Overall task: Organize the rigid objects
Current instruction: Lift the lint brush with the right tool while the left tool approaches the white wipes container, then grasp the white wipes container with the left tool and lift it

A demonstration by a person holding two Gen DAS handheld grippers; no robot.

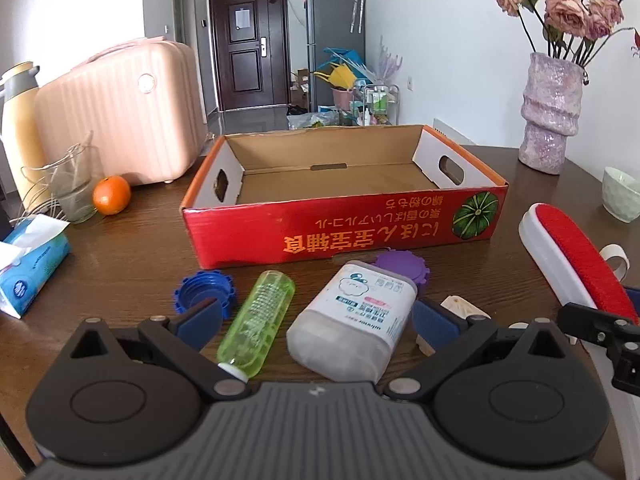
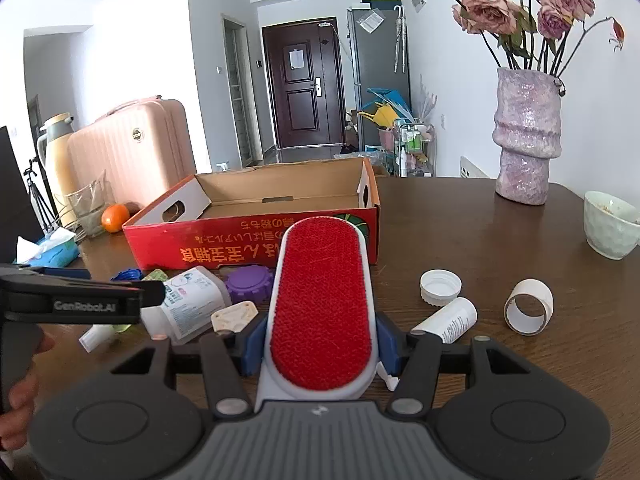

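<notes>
R gripper (image 2: 320, 344) clamps the brush (image 2: 320, 300) frame-center, box (image 2: 248, 240) upper left, so I carry then drop it in; L gripper (image 1: 316, 316) gapes wide, empty, over bottles (image 1: 352, 320).

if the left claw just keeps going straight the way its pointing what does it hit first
Most likely the white bottle lying on the table between its open fingers, with the green tube just beside it. The red cardboard box stands behind them. Depth is hard to judge from the left wrist view.

"GenRobot.AI" on the left claw (image 2: 152, 294) body, upside-down orange Japanese print on the red box (image 1: 344, 232)
</notes>
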